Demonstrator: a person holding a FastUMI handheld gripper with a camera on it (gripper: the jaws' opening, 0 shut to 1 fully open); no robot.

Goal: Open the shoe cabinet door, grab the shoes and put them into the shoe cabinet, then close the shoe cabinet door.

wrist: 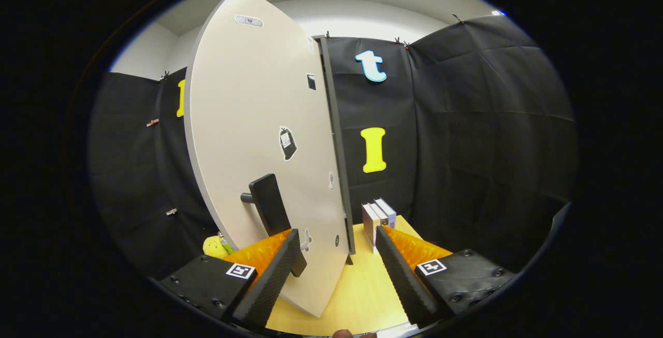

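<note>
The pale beige flat cabinet door (259, 136) is seen standing open, swung toward the camera, so that its front face is turned to the left finger and its thin dark edge is shown on its right side. A black upright bar handle (270, 209) is fixed on the lower part of this door by a short dark stem. The gripper (336, 255) is held with its jaws wide apart, and nothing is pressed between them. The lower edge of the door is placed between the two fingers, nearer to the left one, whose tip overlaps the bottom of the handle; whether it touches it cannot be told. A light wooden tabletop (357, 286) is seen under the fingers. A small row of upright books (378, 219) is standing on it just beyond the right finger. A yellow soft toy (215, 247) is lying low behind the door, left of the left finger.
</note>
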